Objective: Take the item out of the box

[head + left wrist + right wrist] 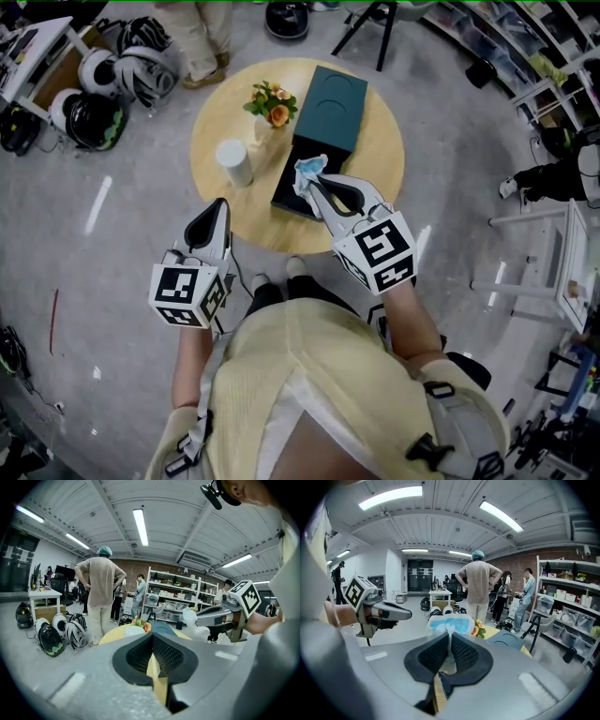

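In the right gripper view my right tongs (449, 637) are clamped on the blue-white packet (449, 624); only the head view shows it over the dark box (287, 195) on the tabletop (375, 159). My left tongs (153, 644) are together, empty.

The person is wearing a pale yellow ribbed top (309, 366) with grey straps (459, 412) and black buckles (427, 452). Behind the fingers, the left gripper (222, 202) and the right gripper (313, 184) are each carrying a white cube (187, 292) printed with black square markers. Grey shells are framing black ribbed pads (140, 656).
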Tool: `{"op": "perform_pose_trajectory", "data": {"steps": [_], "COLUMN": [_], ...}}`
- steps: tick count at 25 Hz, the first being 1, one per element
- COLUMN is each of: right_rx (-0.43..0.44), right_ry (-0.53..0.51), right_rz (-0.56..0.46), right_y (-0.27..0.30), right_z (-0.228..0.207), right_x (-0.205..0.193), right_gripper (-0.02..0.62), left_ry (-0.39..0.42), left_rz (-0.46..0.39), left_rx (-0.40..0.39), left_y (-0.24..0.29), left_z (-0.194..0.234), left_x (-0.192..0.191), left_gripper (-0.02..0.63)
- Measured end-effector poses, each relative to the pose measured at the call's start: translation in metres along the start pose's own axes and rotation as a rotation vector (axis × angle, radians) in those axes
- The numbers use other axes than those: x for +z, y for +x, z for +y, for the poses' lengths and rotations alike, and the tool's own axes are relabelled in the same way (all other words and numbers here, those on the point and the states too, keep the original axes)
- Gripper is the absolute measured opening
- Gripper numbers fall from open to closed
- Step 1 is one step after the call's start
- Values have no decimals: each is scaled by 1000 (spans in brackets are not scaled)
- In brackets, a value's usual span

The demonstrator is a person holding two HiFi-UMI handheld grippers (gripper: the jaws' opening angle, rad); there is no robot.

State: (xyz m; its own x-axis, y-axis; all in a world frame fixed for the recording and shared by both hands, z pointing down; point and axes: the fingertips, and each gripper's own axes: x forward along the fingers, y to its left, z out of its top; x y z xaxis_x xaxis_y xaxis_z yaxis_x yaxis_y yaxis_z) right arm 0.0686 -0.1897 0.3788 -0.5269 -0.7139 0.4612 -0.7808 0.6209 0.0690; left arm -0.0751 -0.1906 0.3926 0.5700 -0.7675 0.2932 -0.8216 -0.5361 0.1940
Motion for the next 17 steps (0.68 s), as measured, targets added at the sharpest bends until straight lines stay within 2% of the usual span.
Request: {"op": "perform_pose_trajectory", "data": {"steps": [17], "right_rx": [-14], "right_ry": [2], "right_rz": [-15], "right_y": [1], "right_z": [-11], "right_x": [-1], "right_gripper": [20], "left_ry": [-1], "left_rz": [-12], "left_rx": [15], "left_y": [1], "left_z": [0], "left_x": [0], "left_gripper": [2]}}
